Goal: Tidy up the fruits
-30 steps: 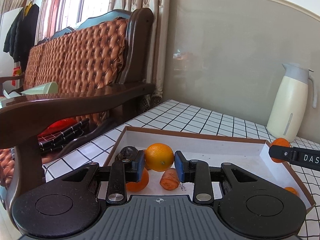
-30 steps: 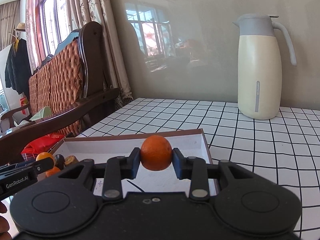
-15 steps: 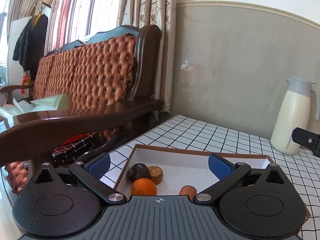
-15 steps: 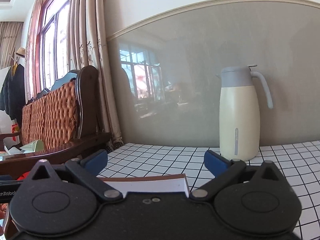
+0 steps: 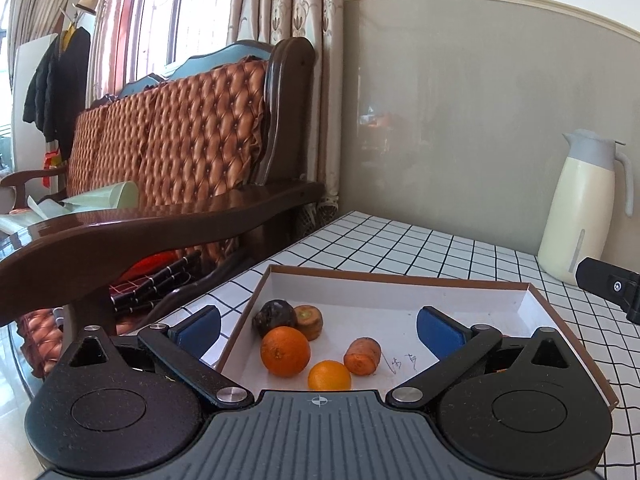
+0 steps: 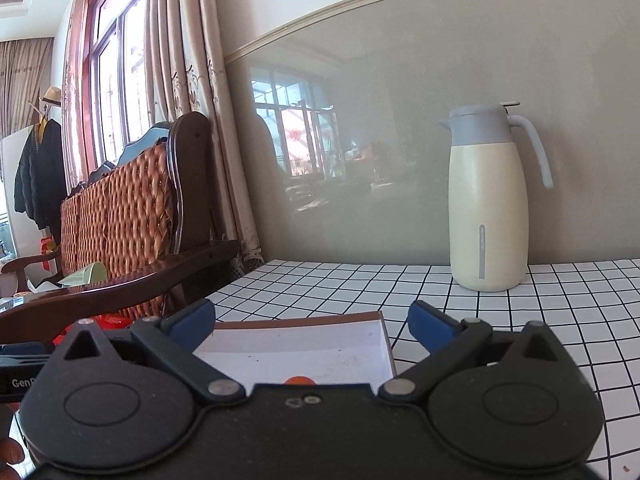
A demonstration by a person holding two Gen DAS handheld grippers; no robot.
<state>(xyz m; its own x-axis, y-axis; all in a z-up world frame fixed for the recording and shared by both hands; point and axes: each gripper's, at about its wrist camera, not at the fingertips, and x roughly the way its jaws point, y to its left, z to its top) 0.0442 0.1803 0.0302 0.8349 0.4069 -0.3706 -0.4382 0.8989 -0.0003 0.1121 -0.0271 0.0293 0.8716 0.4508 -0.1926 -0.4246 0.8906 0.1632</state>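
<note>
The left gripper stood with its blue-padded fingers spread wide and nothing between them; its jaws had just been opening. Beyond it we saw the shallow white cardboard box with a brown rim on the white black-gridded tiled table. Inside the box, at its left end, lay a large orange, a smaller orange just in front of it, a cut carrot piece to the right, and behind them a dark brownish round fruit touching a second carrot stub. The right gripper was likewise splayed wide and empty, its jaws also just opened, above the box's right end. We saw only the top of one orange fruit in the box, just past the gripper's body. A cream thermos jug with a grey lid stood upright near the grey wall, well apart from the box.
</note>
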